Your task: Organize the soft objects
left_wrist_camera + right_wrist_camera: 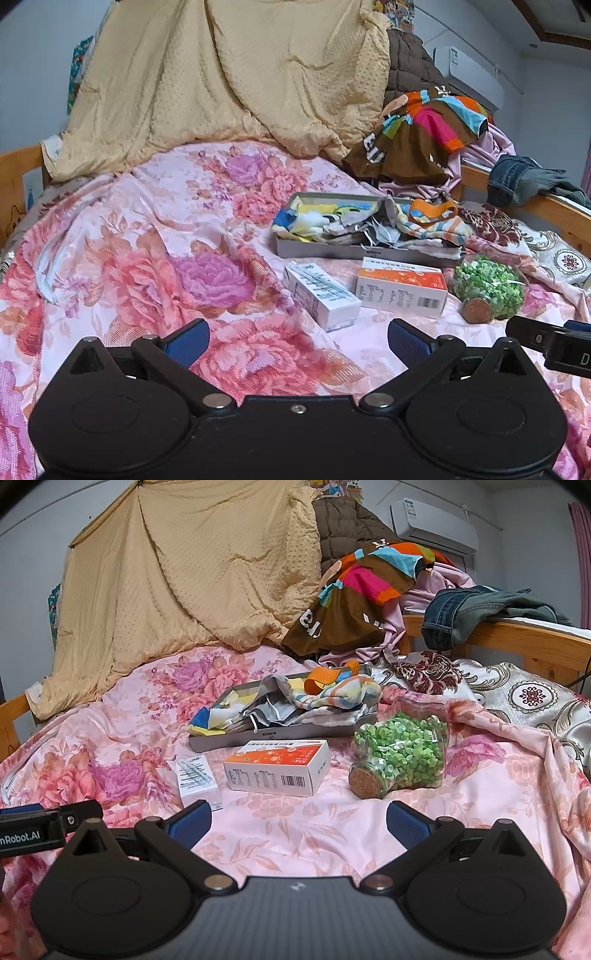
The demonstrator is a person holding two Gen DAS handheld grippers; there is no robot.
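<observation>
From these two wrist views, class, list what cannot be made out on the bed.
- Small print on the orange box and white box: too small, both views.
- Floor of the grey tray: buried under cloths and socks.
- What lies beneath the yellow quilt: hidden.
- Bedspread nearest each camera: blocked by the open left tool and open right tool.

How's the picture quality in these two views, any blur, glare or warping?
Left wrist view: strong fisheye bending, dark corners, the floral bedspread evenly lit, edges soft. Right wrist view: same warping; print on the orange-and-white box stays sharp, slight glare on the glass jar, no hard shadows.
</observation>
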